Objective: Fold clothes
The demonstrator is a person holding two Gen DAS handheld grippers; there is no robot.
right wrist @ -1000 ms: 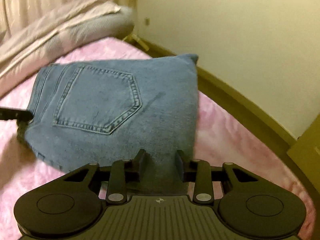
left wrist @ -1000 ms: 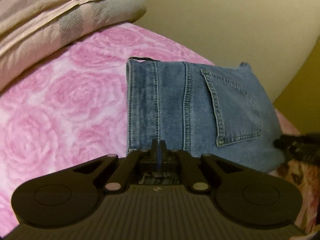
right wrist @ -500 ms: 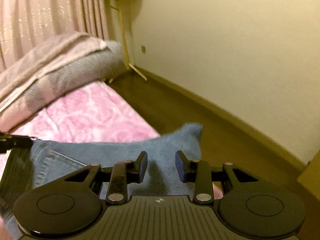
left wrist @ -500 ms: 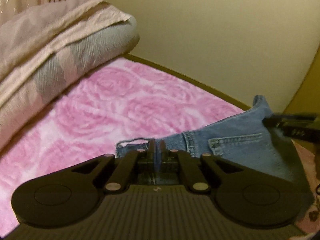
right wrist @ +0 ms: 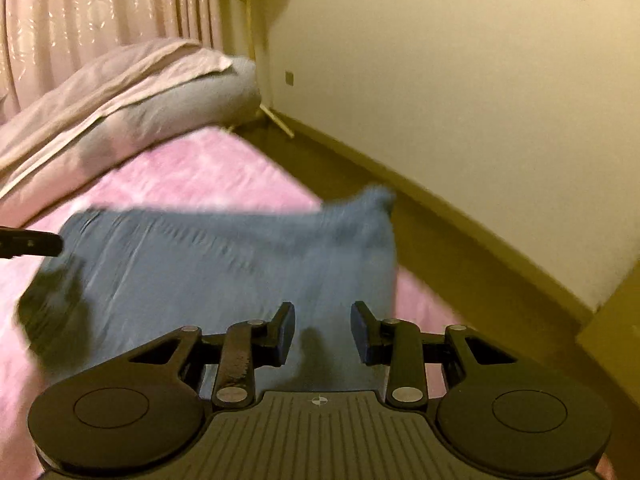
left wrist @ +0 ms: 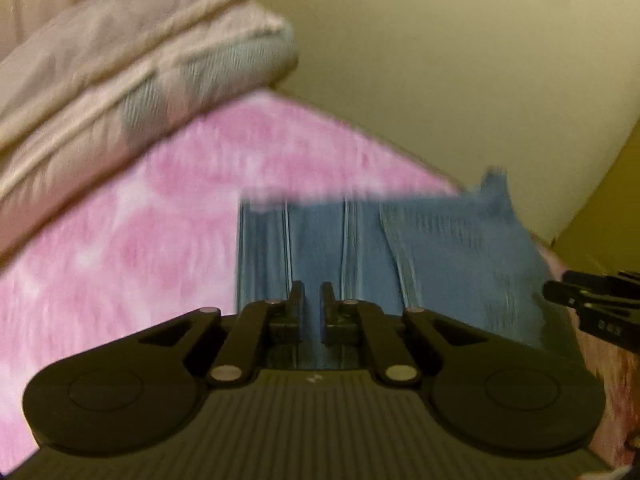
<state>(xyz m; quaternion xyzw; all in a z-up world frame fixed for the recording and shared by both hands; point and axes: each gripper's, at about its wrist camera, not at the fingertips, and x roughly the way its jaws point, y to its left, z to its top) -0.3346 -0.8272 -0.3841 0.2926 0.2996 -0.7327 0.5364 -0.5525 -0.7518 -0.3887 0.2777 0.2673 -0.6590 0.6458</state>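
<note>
The jeans (left wrist: 400, 256) lie folded into a compact rectangle on the pink bed (left wrist: 140, 240) (folding looks nearly done), left claw (left wrist: 311, 300) pinching their near edge, right claw (right wrist: 322, 334) parted over denim, gripping nothing.

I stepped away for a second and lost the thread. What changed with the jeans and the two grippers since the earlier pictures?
The folded jeans dipped toward the bottom of both views half a second ago and now fill them again, blurred by motion. The left gripper stays shut on their near edge, and the right gripper keeps its fingers apart with denim between them. The pink blanket and the folded bedding lie as before.
</note>
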